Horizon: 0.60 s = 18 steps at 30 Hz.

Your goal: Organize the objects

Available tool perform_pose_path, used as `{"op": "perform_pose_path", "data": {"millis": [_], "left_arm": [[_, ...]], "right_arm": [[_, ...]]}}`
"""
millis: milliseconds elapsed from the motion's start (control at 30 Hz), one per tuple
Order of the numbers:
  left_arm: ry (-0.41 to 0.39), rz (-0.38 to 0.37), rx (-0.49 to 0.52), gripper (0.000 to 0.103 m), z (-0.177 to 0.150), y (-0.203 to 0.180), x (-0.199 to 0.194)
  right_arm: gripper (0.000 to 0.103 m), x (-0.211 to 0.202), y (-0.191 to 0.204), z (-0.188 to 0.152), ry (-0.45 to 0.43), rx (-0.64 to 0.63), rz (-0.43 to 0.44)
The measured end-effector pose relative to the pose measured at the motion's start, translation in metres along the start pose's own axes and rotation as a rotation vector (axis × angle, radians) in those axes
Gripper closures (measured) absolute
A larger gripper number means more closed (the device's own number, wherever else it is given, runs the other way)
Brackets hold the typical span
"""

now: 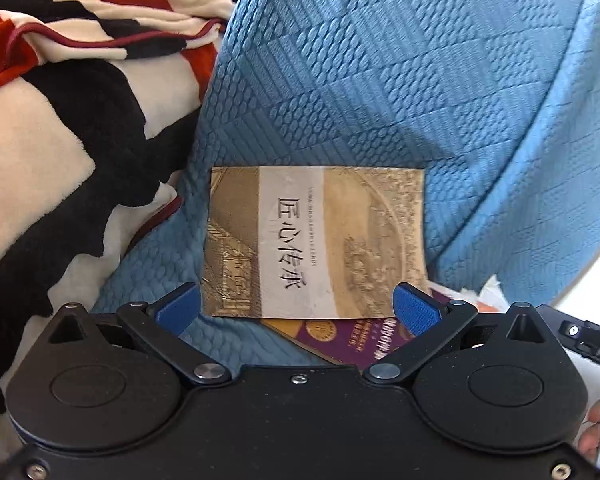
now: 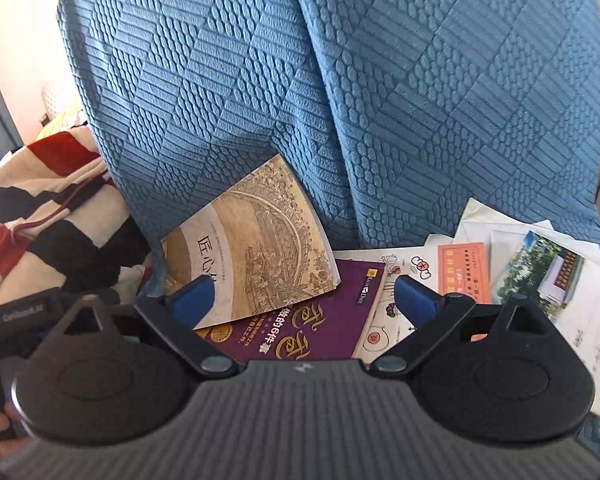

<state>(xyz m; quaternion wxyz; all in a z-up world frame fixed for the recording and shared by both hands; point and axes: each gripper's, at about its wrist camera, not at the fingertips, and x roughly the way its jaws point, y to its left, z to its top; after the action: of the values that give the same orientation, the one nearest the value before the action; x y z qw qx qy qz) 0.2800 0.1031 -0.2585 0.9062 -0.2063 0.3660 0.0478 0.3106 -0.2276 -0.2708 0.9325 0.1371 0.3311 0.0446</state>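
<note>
A tan book with an old painting on its cover [image 1: 316,240] lies on the blue quilted sofa seat, partly on top of a purple book [image 1: 348,338]. My left gripper [image 1: 298,306] is open, its blue fingers on either side of the tan book's near edge. In the right wrist view the tan book [image 2: 252,248] overlaps the purple book [image 2: 320,316]. My right gripper [image 2: 304,300] is open just above the purple book, its left finger over the tan book's corner. Loose papers and cards [image 2: 464,268] lie to the right.
The blue quilted sofa cover [image 2: 380,100] rises as a backrest behind the books. A red, black and cream blanket [image 1: 60,120] lies bunched on the left, also in the right wrist view [image 2: 48,208]. A photo leaflet [image 2: 548,268] tops the paper pile.
</note>
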Motion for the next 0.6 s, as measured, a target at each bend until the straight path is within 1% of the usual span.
{"op": "perform_pose_path", "data": {"millis": [133,233,300,333,400,433,533,600], "left_arm": [[0.029,0.008,-0.011,0.001,0.006,0.005,0.02],[0.051,0.034,-0.009,0.001,0.008,0.007,0.035],[0.071,0.035,-0.021,0.007,0.01,0.01,0.045],[0.084,0.025,-0.036,0.008,0.011,0.012,0.051],[0.104,0.003,-0.061,0.016,0.013,0.017,0.061],[0.111,0.001,-0.069,0.018,0.014,0.019,0.066],[0.126,0.009,-0.083,0.023,0.016,0.021,0.08],[0.138,0.022,-0.089,0.031,0.016,0.024,0.088]], "right_arm": [[0.005,0.024,-0.003,0.01,0.031,-0.008,0.009],[0.005,0.046,0.0,0.017,0.05,-0.041,0.008],[0.005,0.062,0.003,0.021,0.063,-0.065,0.016],[0.005,0.07,0.004,0.022,0.07,-0.078,0.019],[0.005,0.087,0.007,0.026,0.071,-0.111,0.014],[0.005,0.096,0.008,0.027,0.075,-0.126,0.014],[0.005,0.123,0.007,0.029,0.101,-0.153,0.027],[0.005,0.138,0.006,0.03,0.115,-0.172,0.032]]}}
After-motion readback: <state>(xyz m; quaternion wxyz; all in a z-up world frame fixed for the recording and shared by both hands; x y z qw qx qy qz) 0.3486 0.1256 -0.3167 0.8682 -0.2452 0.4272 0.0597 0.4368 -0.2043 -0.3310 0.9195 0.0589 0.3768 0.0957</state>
